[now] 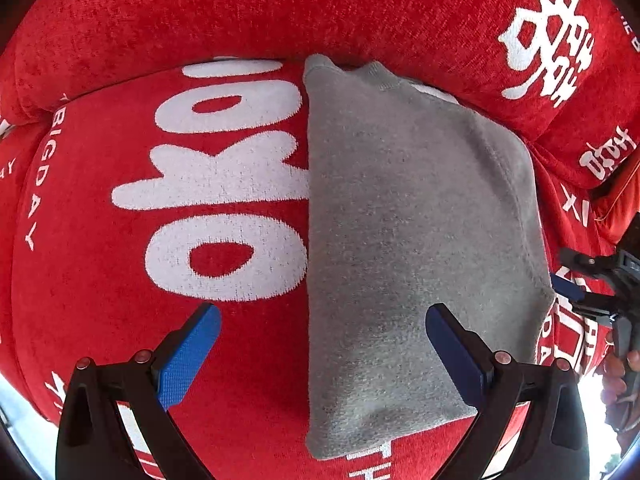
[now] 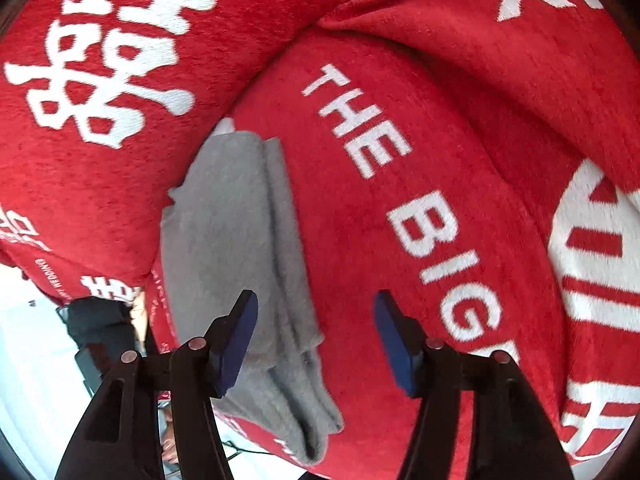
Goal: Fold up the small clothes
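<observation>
**Folded layers may slide apart**

The red plush sofa cover with white letters (image 1: 100, 200) is soft and rounded, so the folded grey knitted garment (image 1: 408, 220) lying on it could slip. My left gripper (image 1: 322, 356) and right gripper (image 2: 316, 336) both stand wide, holding nothing; a careless pinch at the layered edge may open the fold

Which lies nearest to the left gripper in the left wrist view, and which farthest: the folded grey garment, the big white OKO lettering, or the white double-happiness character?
From the left gripper:
1. Folded grey garment, directly under and between the open fingers, to the right of centre.
2. White OKO lettering, just ahead on the left, on the red seat cover.
3. White double-happiness character, far upper right, on the backrest.
</observation>
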`<move>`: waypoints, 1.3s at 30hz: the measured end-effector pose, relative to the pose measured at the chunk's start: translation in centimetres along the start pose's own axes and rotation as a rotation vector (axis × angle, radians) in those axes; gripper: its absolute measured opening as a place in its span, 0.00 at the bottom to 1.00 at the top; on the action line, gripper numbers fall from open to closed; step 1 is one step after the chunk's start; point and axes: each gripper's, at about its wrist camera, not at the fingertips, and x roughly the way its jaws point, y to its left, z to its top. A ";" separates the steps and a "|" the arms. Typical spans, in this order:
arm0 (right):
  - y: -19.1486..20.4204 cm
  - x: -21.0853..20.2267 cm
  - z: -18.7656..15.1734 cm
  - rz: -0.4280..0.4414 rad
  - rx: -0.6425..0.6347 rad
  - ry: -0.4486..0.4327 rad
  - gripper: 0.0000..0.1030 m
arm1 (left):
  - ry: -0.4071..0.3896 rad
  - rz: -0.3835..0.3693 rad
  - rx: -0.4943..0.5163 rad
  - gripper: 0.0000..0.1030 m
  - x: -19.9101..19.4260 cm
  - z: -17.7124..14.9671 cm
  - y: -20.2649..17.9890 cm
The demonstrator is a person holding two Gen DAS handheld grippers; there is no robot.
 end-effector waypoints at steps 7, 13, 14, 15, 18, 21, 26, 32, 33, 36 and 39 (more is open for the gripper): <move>0.9 1.0 -0.6 0.030 -0.021 0.020 0.67 | 0.010 0.000 -0.010 1.00 0.5 0.5 -0.3; 1.3 1.7 -0.3 0.038 -0.025 0.036 0.68 | 0.012 -0.007 -0.013 1.00 0.9 0.6 -0.4; 1.3 1.8 -0.2 0.038 -0.026 0.039 0.68 | 0.015 -0.009 -0.013 1.00 1.0 0.6 -0.3; 1.4 1.9 -0.2 0.037 -0.026 0.042 0.68 | 0.017 -0.012 -0.014 1.00 1.0 0.6 -0.3; 1.2 1.8 0.0 0.036 -0.026 0.047 0.68 | 0.026 -0.035 -0.014 1.00 1.4 0.9 -0.2; 1.2 2.0 0.1 0.039 -0.024 0.048 0.68 | 0.042 -0.084 -0.021 1.00 1.6 1.2 0.4; 0.6 1.7 0.6 0.077 -0.018 0.048 0.68 | 0.067 -0.155 -0.034 1.00 2.1 1.8 1.2; 0.1 2.1 1.1 0.152 -0.013 0.061 0.69 | 0.118 -0.265 -0.033 1.00 3.0 2.0 1.7; 0.1 2.2 1.2 0.164 -0.014 0.063 0.70 | 0.126 -0.298 -0.033 1.00 3.2 2.0 1.7; -0.3 2.9 1.7 0.214 -0.014 0.081 0.70 | 0.153 -0.374 -0.026 1.00 3.7 1.9 1.6; -0.9 3.6 2.1 0.242 -0.009 0.105 0.70 | 0.164 -0.391 0.007 1.00 4.4 1.8 1.1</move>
